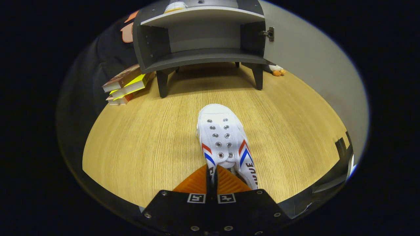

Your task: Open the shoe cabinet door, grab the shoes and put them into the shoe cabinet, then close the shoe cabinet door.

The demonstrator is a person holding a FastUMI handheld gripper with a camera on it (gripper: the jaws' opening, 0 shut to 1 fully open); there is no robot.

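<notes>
my gripper [212, 172] has its two fingers drawn almost together, pinched on the rear collar of a white canvas sneaker [223, 137]; a thin edge of the shoe's cloth runs between them, so i take it that i am holding the shoe by its heel opening. the sneaker points away from me, toe toward the shoe cabinet [200, 39], with its eyelets bare of laces and red and blue stripes down both sides. whether the sole rests on the wooden bench [137, 137] or hangs just above it, i cannot tell.

the shoe should be light, but soft. the canvas upper will fold under pressure, so a pinch on the collar alone may let the toe droop and swing. the rubber sole is the stiff part; a hold that takes in the heel counter would carry it steadier than loose cloth.

the cabinet stands well beyond the toe, on dark legs, its door [311, 65] swung open to the right with the hinge [269, 33] showing. the lower shelf [203, 57] looks bare and seems the natural place for the shoe. something pale sits on the upper shelf. a stack of books [126, 85] leans by the cabinet's left leg, and a small toy [277, 70] lies near its right rear.
</notes>
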